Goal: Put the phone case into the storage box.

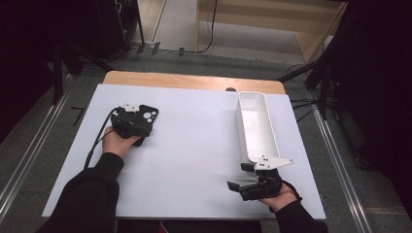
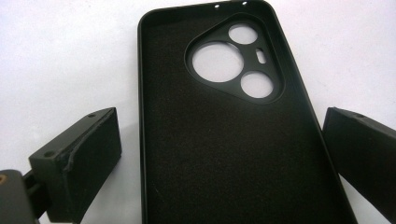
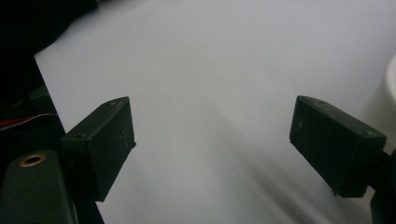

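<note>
A black phone case (image 1: 149,115) lies hollow side up on the white table, at the left. Its camera cut-outs (image 2: 233,60) face away from me. My left gripper (image 1: 135,122) hovers over the case's near end. In the left gripper view the case (image 2: 224,158) lies between the two jaws of the left gripper (image 2: 219,116), which stand open on either side of it; the left jaw is clearly apart from its edge. At the table's front right, my right gripper (image 1: 239,175) points left with its jaws wide apart. Between the jaws of the right gripper (image 3: 211,109) there is bare table.
A long white tray (image 1: 241,121) stands at the right, running front to back just beyond my right hand; its rim (image 3: 391,79) shows at the edge of the right gripper view. The white table top (image 1: 194,145) ends in a wooden strip at the back. A cable trails from the left gripper.
</note>
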Demonstrator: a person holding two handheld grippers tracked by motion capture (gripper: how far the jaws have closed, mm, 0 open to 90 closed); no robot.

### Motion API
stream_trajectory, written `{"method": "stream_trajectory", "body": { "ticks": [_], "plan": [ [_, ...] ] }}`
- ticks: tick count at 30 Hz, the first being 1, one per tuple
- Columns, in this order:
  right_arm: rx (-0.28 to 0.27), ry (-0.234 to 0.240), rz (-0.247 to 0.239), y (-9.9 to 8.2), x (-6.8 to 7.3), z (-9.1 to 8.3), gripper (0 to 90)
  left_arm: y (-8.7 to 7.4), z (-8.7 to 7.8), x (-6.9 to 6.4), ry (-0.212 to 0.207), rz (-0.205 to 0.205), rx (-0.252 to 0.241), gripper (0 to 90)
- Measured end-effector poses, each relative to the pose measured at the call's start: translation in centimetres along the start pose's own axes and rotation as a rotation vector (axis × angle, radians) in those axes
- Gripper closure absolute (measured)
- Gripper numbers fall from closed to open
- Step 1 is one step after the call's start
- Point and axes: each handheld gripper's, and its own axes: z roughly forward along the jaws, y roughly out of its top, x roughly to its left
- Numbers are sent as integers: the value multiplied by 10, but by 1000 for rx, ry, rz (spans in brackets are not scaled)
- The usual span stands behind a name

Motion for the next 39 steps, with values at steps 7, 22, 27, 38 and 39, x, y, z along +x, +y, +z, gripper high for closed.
{"method": "stream_trajectory", "body": {
  "ticks": [7,22,27,38,39],
  "plan": [
    [2,-4,-2,0,0,0,125,-1,-2,-1,0,1,-7,39],
    [4,9,-3,0,-3,3,127,-2,-4,-1,-3,-9,-29,120],
    [-3,22,-16,-1,-4,2,127,-1,-5,0,-5,-22,-30,131],
    [-19,36,-39,4,2,3,127,0,-10,6,-16,-54,-38,140],
    [-22,32,-47,4,3,3,127,0,-12,7,-17,-50,-39,140]
  ]
}}
